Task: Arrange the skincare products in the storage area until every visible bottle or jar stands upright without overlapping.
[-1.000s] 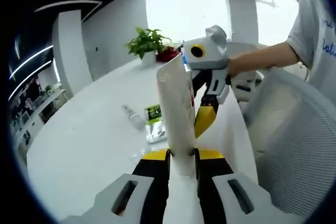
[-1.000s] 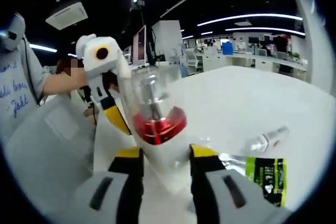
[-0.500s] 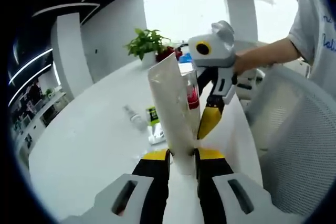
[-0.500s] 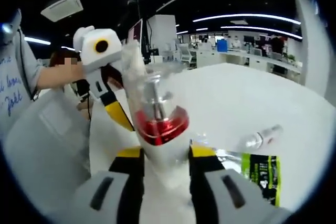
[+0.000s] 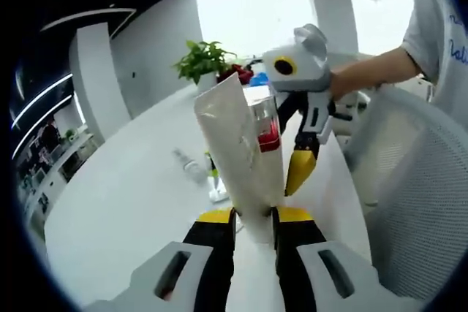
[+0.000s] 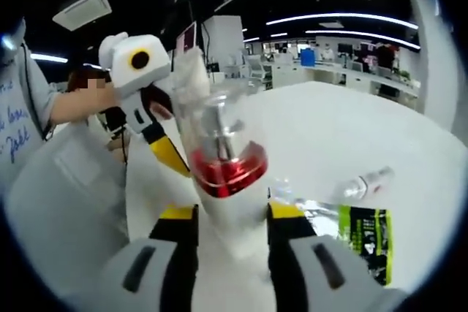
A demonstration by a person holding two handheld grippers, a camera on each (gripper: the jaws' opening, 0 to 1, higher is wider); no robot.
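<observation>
Left gripper (image 5: 254,218) jaws pinched the white tube (image 5: 240,155) low; right gripper (image 6: 232,213) jaws clamped the red-collared pump bottle (image 6: 225,173) — both aloft. Tube likely soft (grip base), bottle slick.

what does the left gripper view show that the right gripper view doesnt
Left gripper view: a potted plant at the far side of the table, a mesh chair back, and the left gripper shut on a white tube.

Right gripper view: an office with desks and ceiling lights behind, and the right gripper shut on a clear bottle with a red band.

Both: the white table, a small clear bottle lying on its side, a green-labelled packet lying flat, and the two held items raised close together.
</observation>
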